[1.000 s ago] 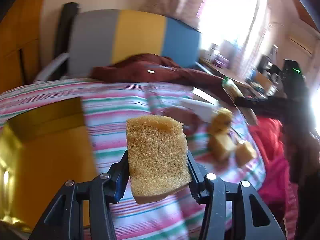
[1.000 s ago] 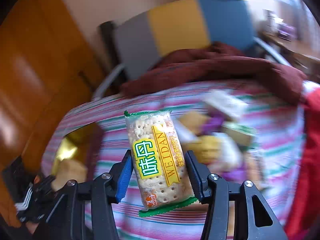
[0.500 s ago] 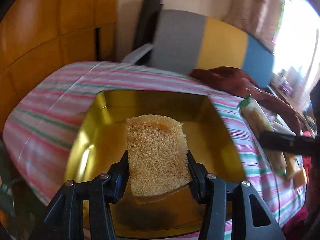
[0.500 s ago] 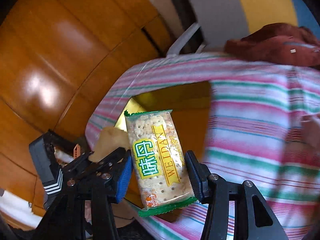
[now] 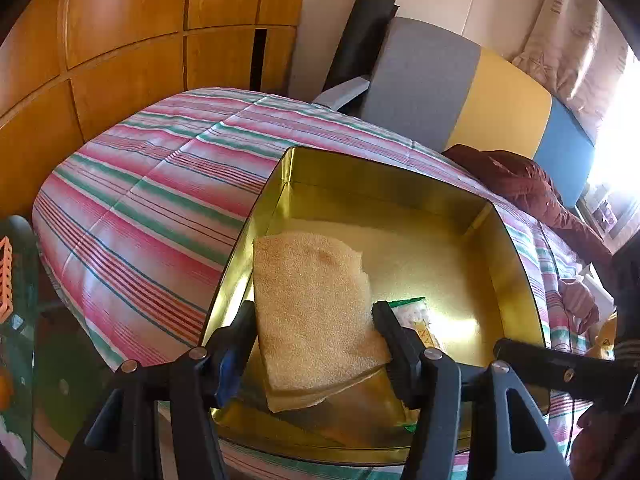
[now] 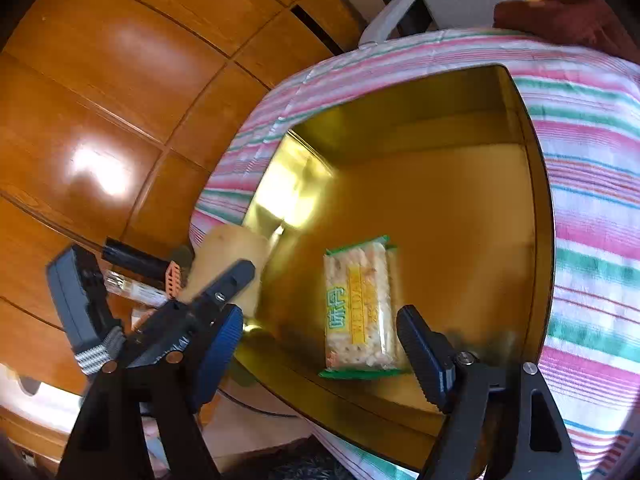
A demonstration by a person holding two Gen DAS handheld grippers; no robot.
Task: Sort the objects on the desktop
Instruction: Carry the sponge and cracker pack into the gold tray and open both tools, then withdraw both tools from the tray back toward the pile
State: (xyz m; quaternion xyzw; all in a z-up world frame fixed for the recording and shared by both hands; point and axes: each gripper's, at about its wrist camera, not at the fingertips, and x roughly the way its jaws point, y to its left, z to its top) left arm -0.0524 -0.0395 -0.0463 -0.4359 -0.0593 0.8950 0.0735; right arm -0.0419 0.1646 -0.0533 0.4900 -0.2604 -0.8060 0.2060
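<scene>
Over the gold tin (image 5: 516,256) on the striped worktop (image 5: 152,200), a motion-blurred cracker packet (image 6: 358,308) lies free below the right gripper (image 6: 320,340), whose jaws have just spread wide, while the left gripper (image 5: 314,338), also just opening, flanks a sponge (image 5: 312,312) hiding most of that packet

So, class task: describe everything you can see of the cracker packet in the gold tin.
The cracker packet is a clear wrapper with green crimped ends and a yellow band bearing green characters; pale, dotted crackers show through. It lies flat, face up, on the floor of the gold tin, near the tin's front wall. The right gripper, whose jaws have just been opening, stands wide around it without touching. In the left wrist view, only its end shows beside the sponge.
</scene>
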